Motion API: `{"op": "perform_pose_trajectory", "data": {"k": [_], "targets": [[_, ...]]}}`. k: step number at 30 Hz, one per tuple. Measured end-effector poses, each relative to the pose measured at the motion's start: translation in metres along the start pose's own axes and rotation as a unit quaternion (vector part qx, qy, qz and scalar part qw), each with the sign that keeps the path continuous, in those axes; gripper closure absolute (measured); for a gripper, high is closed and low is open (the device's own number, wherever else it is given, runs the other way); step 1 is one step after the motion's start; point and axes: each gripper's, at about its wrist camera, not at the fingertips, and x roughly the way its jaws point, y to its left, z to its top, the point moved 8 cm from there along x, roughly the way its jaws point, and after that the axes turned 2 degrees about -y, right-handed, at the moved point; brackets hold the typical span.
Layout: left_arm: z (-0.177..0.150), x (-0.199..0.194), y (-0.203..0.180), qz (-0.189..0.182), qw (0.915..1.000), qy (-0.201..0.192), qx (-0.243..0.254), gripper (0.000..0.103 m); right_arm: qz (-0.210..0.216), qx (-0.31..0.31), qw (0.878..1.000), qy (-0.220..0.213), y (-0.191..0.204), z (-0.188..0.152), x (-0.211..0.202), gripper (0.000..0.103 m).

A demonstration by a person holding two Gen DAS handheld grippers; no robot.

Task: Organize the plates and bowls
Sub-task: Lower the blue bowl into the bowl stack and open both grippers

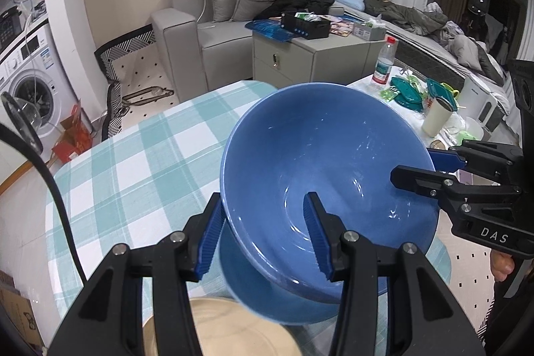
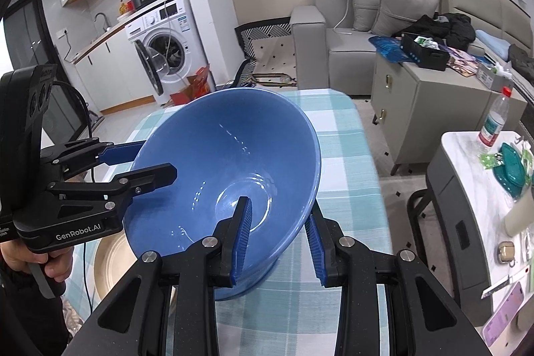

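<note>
A large blue bowl (image 1: 327, 162) is held tilted above the checked tablecloth (image 1: 133, 155), gripped on opposite rims by both grippers. My left gripper (image 1: 263, 236) is shut on its near rim, one finger inside and one outside. My right gripper (image 1: 414, 169) clamps the far right rim. In the right wrist view the blue bowl (image 2: 227, 162) sits between my right gripper (image 2: 278, 239) and the left gripper (image 2: 157, 162). A second blue dish (image 1: 273, 299) lies under the bowl. A cream plate (image 1: 227, 329) lies on the table beside it, also in the right wrist view (image 2: 110, 259).
A side table (image 2: 467, 149) at the right carries a water bottle (image 2: 497, 119), teal lidded containers (image 2: 510, 169) and a cup. A grey cabinet (image 2: 420, 109), a sofa (image 2: 333, 35) and a washing machine (image 2: 167, 45) stand beyond the table.
</note>
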Motion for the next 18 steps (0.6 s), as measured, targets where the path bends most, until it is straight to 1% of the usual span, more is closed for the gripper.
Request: {"op": "perform_pose_trajectory", "data": {"k": [8,18], "targets": [[-0.013,0.002,0.016,0.005,0.9998,0.009,-0.015,0.055,0.010,-0.012,1.000,0.015,0.019,-0.004,0.016,0.070],[-0.027,0.008,0.020,0.006,0.9996,0.022,-0.019,0.055,0.011,-0.016,0.999,0.032,0.023,-0.014,0.027,0.070]]}}
